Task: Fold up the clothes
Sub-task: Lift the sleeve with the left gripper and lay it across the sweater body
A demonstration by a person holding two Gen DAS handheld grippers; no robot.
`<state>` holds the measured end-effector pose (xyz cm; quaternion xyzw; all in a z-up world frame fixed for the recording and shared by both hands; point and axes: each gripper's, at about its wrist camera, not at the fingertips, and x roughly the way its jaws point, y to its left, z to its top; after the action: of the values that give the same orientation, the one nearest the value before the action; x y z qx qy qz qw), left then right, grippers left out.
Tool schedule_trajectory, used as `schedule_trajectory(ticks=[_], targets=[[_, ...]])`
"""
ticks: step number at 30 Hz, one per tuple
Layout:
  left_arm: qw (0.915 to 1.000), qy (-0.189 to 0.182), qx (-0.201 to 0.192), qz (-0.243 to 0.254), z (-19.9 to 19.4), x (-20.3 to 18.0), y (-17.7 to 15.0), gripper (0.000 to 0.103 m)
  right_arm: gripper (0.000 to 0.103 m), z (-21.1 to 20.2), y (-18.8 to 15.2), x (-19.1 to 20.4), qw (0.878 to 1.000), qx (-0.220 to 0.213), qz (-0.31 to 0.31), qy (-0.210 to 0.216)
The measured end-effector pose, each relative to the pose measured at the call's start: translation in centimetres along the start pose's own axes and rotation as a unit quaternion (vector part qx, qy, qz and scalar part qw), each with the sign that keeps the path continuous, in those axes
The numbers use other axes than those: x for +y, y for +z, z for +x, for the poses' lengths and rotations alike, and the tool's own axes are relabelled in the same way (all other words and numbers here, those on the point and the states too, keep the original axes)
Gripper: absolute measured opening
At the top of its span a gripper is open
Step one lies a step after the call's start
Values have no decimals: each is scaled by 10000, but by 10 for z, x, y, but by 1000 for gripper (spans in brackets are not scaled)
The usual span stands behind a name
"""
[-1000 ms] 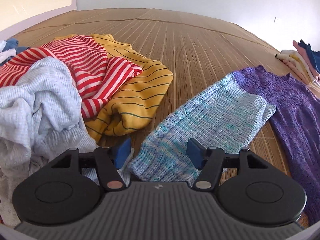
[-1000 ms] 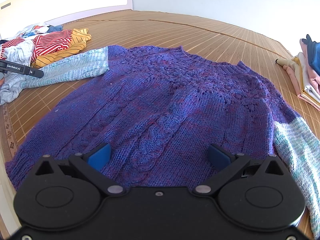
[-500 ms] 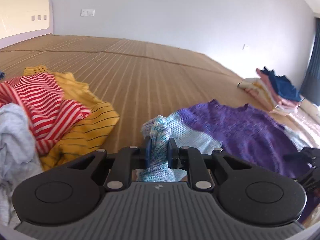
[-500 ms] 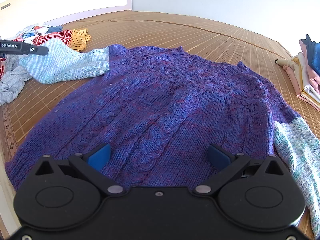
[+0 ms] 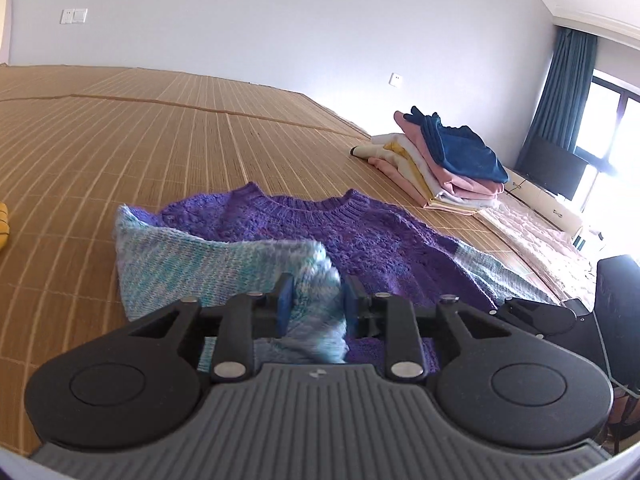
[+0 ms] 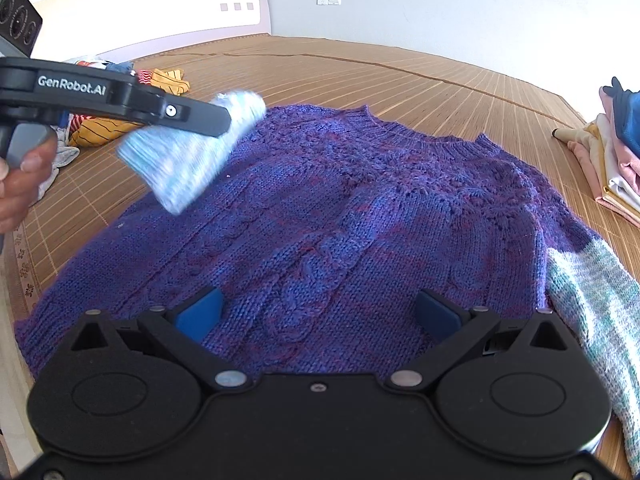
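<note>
Bamboo mat [image 5: 120, 152] under purple sweater [image 6: 340, 220], sleeve [image 5: 208, 268] in left hand-held gripper [image 5: 314, 304]

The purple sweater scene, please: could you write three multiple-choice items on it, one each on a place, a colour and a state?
1. Where is the stack of folded clothes in the right wrist view?
A. at the right edge
B. on the sweater
C. under the left gripper

2. What colour is the sleeve in the left gripper?
A. red striped
B. light blue
C. yellow

3. How is the right gripper?
A. shut on the hem
B. shut on a sleeve
C. open

Answers: A, the stack lies on the mat beside the purple sweater; B, pale blue knit sits between the fingers; C, its fingers stand wide apart, holding nothing.
</note>
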<state>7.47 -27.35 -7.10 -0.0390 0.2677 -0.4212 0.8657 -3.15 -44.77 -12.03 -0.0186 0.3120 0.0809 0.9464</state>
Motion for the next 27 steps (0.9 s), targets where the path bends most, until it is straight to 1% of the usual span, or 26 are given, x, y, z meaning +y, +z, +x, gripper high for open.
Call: schedule_trajectory(ticks=[1, 2, 3, 4, 6, 7, 10, 11, 13, 15, 16, 17, 18, 20, 22, 23, 24, 25, 26, 27], targets=[[9999, -85, -31, -52, -1, 0, -1, 50, 102, -2, 0, 0, 10000, -51, -1, 33], [9998, -170, -61, -103, -1, -1, -1, 56, 102, -4, 0, 1, 9999, -104, -10, 70], [9995, -244, -98, -148, -2, -1, -1, 59, 102, -7, 0, 1, 9998, -175, -20, 103], [9995, -209, -190, -128, -7, 0, 0, 63, 102, -9, 0, 1, 9996, -258, -29, 127], [9992, -132, -371, -89, -15, 3, 2, 67, 102, -16, 1, 4, 9988, -463, -85, 154], [9990, -26, -438, -94, -20, 6, 3, 70, 102, -21, 3, 5, 9980, -600, -119, 158], [9977, 199, -565, -305, -31, 21, 5, 72, 98, -31, 11, 8, 9951, -944, -95, 280], [9975, 206, -555, -399, -33, 26, 4, 72, 94, -31, 15, 8, 9945, -987, 24, 358], [9972, 219, -482, -528, -36, 35, 3, 72, 82, -27, 24, 7, 9931, -1022, 284, 504], [9968, 287, -453, -590, -40, 40, 2, 72, 55, -12, 33, 3, 9922, -821, 623, 694], [9966, 315, -445, -621, -42, 43, 2, 72, 52, -3, 36, 1, 9915, -710, 765, 781], [9963, 339, -441, -654, -45, 46, 2, 72, 52, 6, 37, 1, 9914, -606, 873, 765], [9959, 321, -470, -697, -47, 48, 3, 72, 52, 13, 38, 2, 9923, -528, 911, 655], [9957, 250, -521, -730, -54, 49, 4, 73, 52, 24, 37, 8, 9955, -419, 773, 365], [9957, 228, -573, -684, -58, 48, 5, 74, 55, 28, 33, 15, 9975, -384, 594, 74], [9960, 213, -580, -640, -60, 48, 5, 75, 55, 29, 32, 18, 9979, -396, 515, 0], [9964, 202, -582, -589, -61, 47, 5, 76, 52, 30, 32, 21, 9982, -390, 445, -66], [9965, 214, -590, -550, -61, 46, 5, 76, 46, 29, 32, 24, 9984, -387, 399, -105], [9966, 227, -597, -512, -61, 44, 5, 77, 26, 27, 32, 24, 9984, -389, 402, -76], [9968, 242, -588, -485, -62, 44, 5, 77, 16, 25, 33, 24, 9983, -391, 432, -8]])
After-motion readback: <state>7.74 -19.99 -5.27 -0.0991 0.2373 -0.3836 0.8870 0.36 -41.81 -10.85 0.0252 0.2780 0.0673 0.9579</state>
